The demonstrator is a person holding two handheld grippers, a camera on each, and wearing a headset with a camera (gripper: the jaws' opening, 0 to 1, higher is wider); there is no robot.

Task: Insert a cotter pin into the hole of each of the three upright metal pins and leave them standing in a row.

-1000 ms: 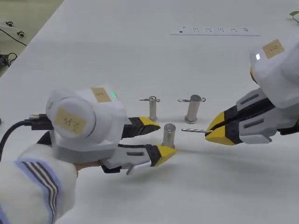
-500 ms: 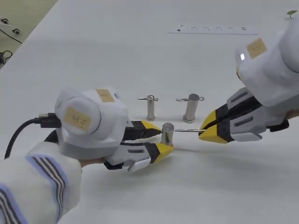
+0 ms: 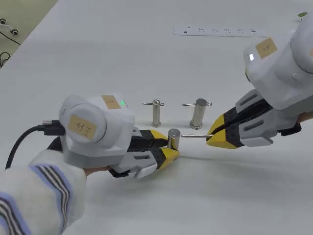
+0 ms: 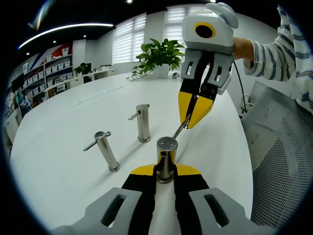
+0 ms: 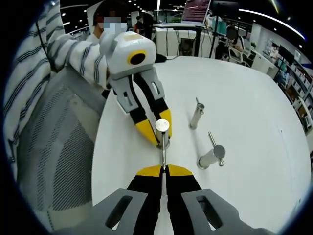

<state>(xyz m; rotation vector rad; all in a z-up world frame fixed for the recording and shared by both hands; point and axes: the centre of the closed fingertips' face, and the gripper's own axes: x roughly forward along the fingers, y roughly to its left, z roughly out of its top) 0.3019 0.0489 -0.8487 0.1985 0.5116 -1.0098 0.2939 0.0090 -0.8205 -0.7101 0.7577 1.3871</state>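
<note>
My left gripper [image 3: 168, 147] had its jaws clamped on the near pin [image 3: 173, 137], holding it upright on the white table [image 3: 146, 58]. My right gripper [image 3: 215, 136] was pinched shut on a cotter pin [image 3: 196, 135], held level with its tip at that pin's head. I could not tell whether it had entered the hole. Just behind stood a second pin [image 3: 156, 113] and a third pin [image 3: 198, 113], both upright and pinned through the top, well in from the table's edges. A power strip [image 3: 222, 31] lay near the far edge. The left gripper view showed an open office: a plant [image 4: 159, 54], shelves [image 4: 39, 78], blinds and a mesh chair [image 4: 279, 147].
</note>
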